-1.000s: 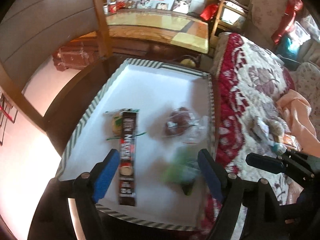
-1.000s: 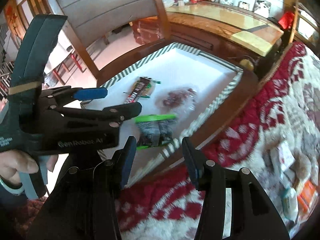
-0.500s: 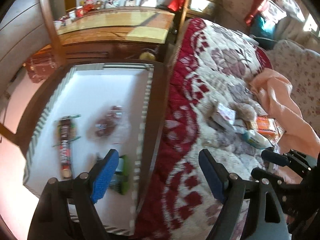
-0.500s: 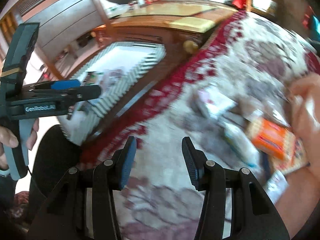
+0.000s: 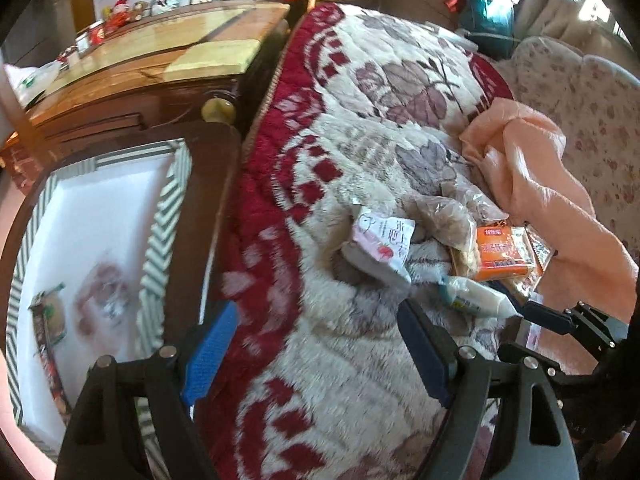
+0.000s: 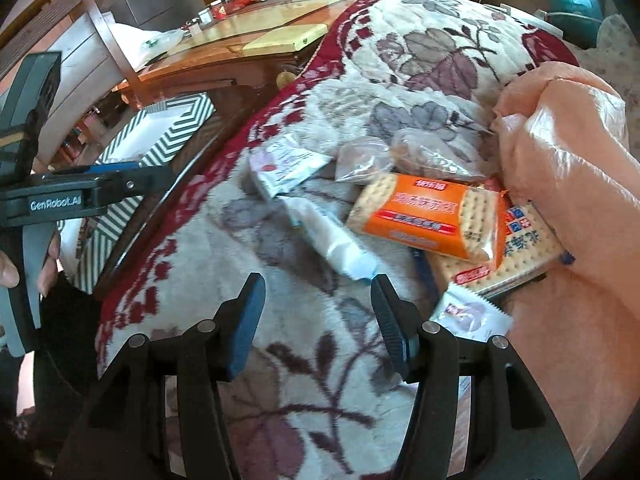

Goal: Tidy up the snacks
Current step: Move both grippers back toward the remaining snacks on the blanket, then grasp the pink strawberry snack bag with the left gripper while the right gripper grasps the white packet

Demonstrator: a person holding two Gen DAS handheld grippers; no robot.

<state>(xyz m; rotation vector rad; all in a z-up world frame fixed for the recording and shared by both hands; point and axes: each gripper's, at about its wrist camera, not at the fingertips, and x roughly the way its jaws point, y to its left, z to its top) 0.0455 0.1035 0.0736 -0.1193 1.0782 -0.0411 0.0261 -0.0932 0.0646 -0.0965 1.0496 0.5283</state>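
Observation:
A pile of snacks lies on the red and cream blanket [image 6: 320,380]: an orange cracker pack [image 6: 424,212], a blue-labelled cracker pack [image 6: 520,248] under it, a white tube-like packet [image 6: 332,236], a pink and white packet [image 6: 284,164] and clear bags of brown pieces [image 6: 420,152]. My right gripper [image 6: 318,308] hovers just short of the white packet, its jaws opening with nothing between them. My left gripper [image 5: 316,344] is open and empty over the blanket, left of the same pile [image 5: 476,300]. The striped tray [image 5: 160,232] holds a red snack bag [image 5: 100,296] and a coffee stick [image 5: 48,360].
A peach cloth [image 6: 560,160] is bunched against the right of the pile. The tray sits on a dark wooden stand [image 5: 216,184] beside the blanket. A wooden table [image 6: 240,40] stands behind. The left gripper [image 6: 140,174] shows at the left of the right wrist view, held by a hand [image 6: 8,272].
Both grippers have swung to the right, from over the tray to over the blanket's snack pile. A green packet stayed in the tray. The right jaws now stand wider apart.

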